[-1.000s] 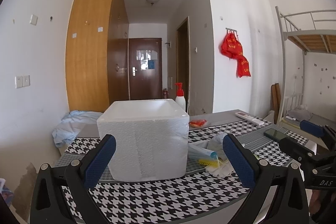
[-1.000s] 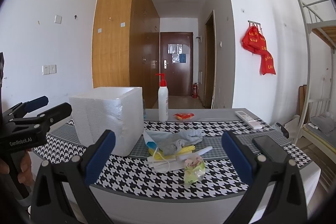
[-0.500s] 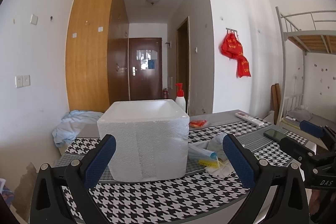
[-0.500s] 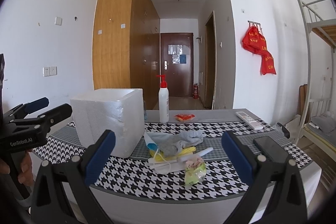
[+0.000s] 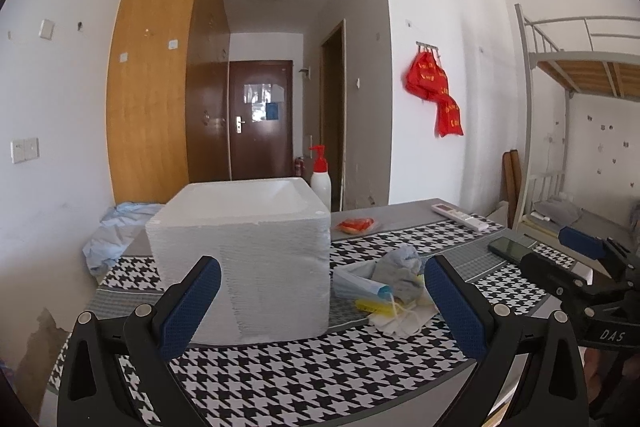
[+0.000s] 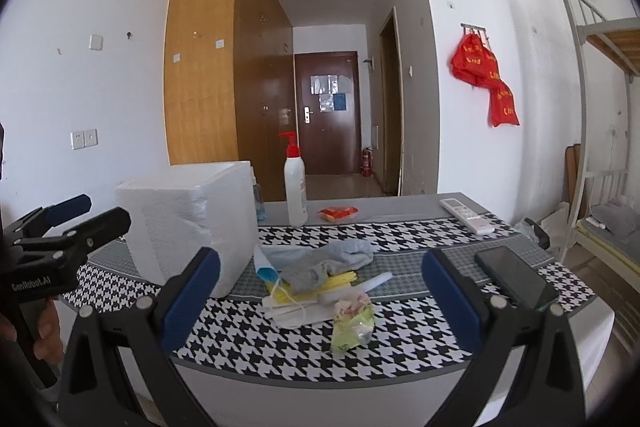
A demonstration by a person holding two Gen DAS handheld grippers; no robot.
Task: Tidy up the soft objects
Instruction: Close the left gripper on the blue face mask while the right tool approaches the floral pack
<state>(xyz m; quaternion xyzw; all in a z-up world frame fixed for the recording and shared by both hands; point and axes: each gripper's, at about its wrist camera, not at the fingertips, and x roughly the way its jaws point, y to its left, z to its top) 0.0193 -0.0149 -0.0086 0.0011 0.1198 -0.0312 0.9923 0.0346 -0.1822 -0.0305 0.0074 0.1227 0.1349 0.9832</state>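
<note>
Both claws released, hovering over desk [image 6: 400,359].
Soft pile [image 6: 320,275] ahead between right claw [image 6: 320,303] fingers, apart; foam box [image 5: 248,259] fronts left claw [image 5: 320,307].

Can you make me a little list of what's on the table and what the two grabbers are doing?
box: white foam box, open top, on the table
pile: grey sock, face mask, yellow things, right of the box
snack bag: green bag, nearest the front edge
phone: black phone, right side
bottle: pump bottle, behind the pile
left gripper: open, empty, facing the box
right gripper: open, empty, facing the pile
</note>
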